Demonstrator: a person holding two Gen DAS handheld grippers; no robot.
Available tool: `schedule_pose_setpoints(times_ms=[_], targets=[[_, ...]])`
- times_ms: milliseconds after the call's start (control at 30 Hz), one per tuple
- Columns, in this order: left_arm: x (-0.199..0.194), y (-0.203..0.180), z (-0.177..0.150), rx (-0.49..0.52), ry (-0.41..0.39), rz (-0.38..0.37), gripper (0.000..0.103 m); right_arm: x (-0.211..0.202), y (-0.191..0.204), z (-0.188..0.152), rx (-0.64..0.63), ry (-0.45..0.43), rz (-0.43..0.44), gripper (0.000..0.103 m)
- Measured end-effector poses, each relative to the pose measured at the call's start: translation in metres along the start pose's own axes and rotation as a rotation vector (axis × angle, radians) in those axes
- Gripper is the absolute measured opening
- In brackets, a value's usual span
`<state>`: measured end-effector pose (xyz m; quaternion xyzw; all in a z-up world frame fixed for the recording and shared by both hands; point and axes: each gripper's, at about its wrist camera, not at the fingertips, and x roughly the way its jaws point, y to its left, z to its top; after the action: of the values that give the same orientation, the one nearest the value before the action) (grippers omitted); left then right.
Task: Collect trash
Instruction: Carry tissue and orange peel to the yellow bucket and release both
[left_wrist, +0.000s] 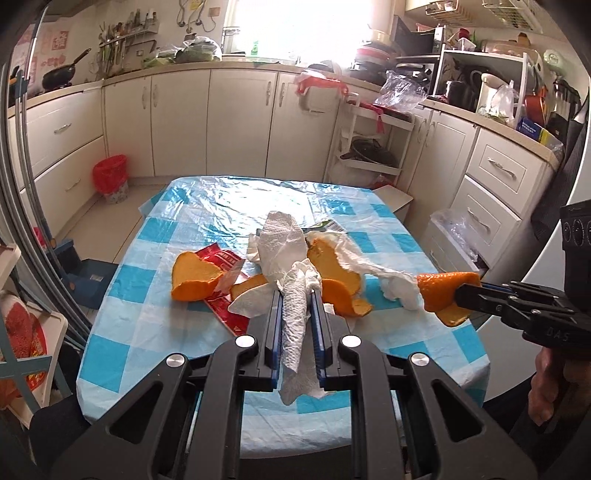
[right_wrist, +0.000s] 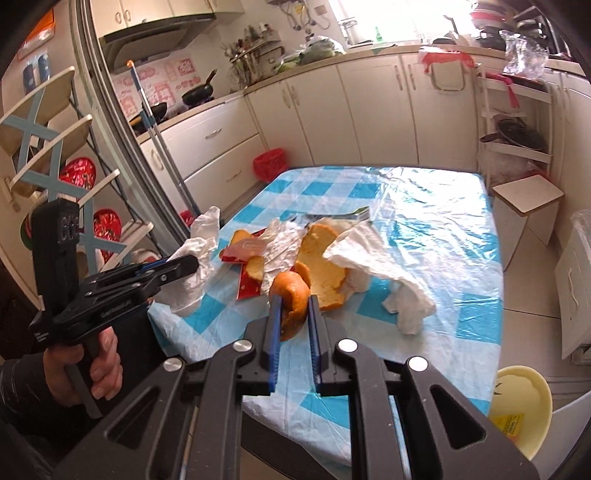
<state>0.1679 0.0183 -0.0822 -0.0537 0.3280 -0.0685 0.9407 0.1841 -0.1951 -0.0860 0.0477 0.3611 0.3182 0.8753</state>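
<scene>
A trash pile lies on the blue-checked table: orange peels, crumpled white paper towels and a red wrapper. My left gripper is shut on a white paper towel held above the table's near edge; it also shows in the right wrist view. My right gripper is shut on an orange peel piece, lifted at the table's right side, also seen in the left wrist view. More peels and towels lie just beyond it.
A red-lined bin stands on the floor far left of the table. A clear-bagged bin stands right of the table by the drawers. A small stool and a yellow bowl are at the right. Cabinets surround the room.
</scene>
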Motion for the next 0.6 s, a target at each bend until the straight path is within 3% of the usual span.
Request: schedule_pose_setpoints(times_ms=[300,600], targets=[[-0.007,-0.045,0.003,0.047,0.002,-0.068,0.014,-0.030,-0.019,-0.005,0.057,-0.082,-0.072,0.015],[0.004,-0.092,0.013,0.080,0.027,-0.178,0.014,-0.065,-0.068,0.002,0.137,-0.095,-0.253,0.015]])
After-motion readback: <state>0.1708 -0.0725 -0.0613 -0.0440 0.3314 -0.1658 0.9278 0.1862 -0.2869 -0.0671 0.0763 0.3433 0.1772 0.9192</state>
